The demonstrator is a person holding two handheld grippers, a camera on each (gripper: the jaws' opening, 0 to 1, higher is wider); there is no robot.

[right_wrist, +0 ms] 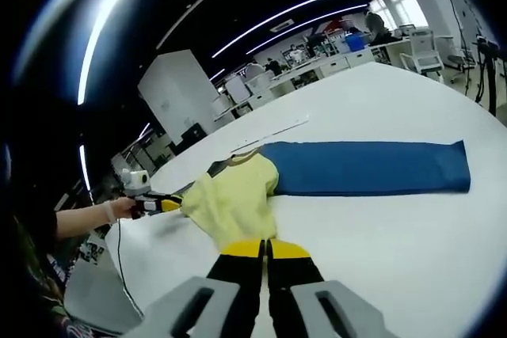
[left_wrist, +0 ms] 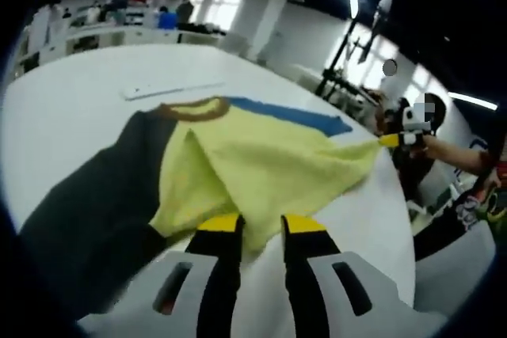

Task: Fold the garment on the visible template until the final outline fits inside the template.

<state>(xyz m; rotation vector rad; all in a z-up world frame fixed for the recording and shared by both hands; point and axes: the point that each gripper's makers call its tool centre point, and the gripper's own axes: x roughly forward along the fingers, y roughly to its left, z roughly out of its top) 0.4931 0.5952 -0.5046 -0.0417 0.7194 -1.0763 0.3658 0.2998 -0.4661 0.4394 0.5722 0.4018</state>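
A yellow garment [left_wrist: 261,164] with a brown collar [left_wrist: 194,108] and a dark grey part [left_wrist: 103,195] lies on the white table, its far edge over a blue template [left_wrist: 293,115]. My left gripper [left_wrist: 261,225] stands open, and the garment's near edge reaches in between its fingertips. In the left gripper view my right gripper [left_wrist: 400,139] pulls a corner of the cloth out to a point. In the right gripper view the garment [right_wrist: 234,199] covers the left end of the long blue template [right_wrist: 364,168]. My right gripper [right_wrist: 265,249] is shut on the yellow hem. My left gripper [right_wrist: 158,205] touches the far side.
A thin white strip [right_wrist: 269,134] lies on the table beyond the garment, also seen as the white strip [left_wrist: 170,89]. The round table edge [left_wrist: 400,259] runs close by. A person's hand [right_wrist: 119,210] holds the left gripper. Desks and people stand far behind.
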